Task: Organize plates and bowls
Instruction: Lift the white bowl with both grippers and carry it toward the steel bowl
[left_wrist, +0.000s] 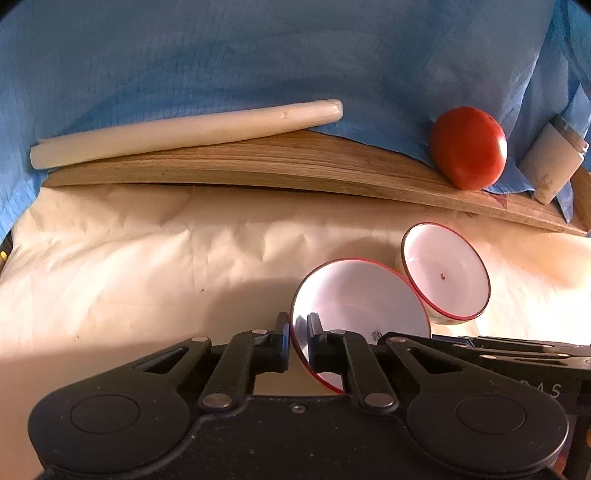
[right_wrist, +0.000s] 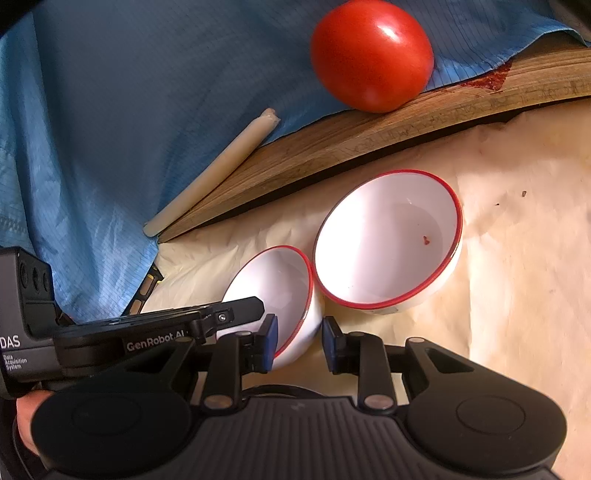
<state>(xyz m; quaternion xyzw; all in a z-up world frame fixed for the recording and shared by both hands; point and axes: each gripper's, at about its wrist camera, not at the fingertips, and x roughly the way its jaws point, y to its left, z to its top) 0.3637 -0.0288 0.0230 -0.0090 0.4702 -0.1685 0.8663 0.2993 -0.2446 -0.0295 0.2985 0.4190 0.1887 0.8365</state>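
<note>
- The left hand-held gripper (left_wrist: 297, 332) is clamped on the rim of the near bowl (left_wrist: 362, 295), one finger inside, one outside.
- The right hand-held gripper (right_wrist: 300, 343) has that bowl's wall between its parted fingers; whether both pads press, I cannot tell.
- The second bowl (right_wrist: 388, 240) touches the near bowl, between it and the cutting board (right_wrist: 369, 140).
- A tomato (right_wrist: 371, 55) sits on that board.
</note>
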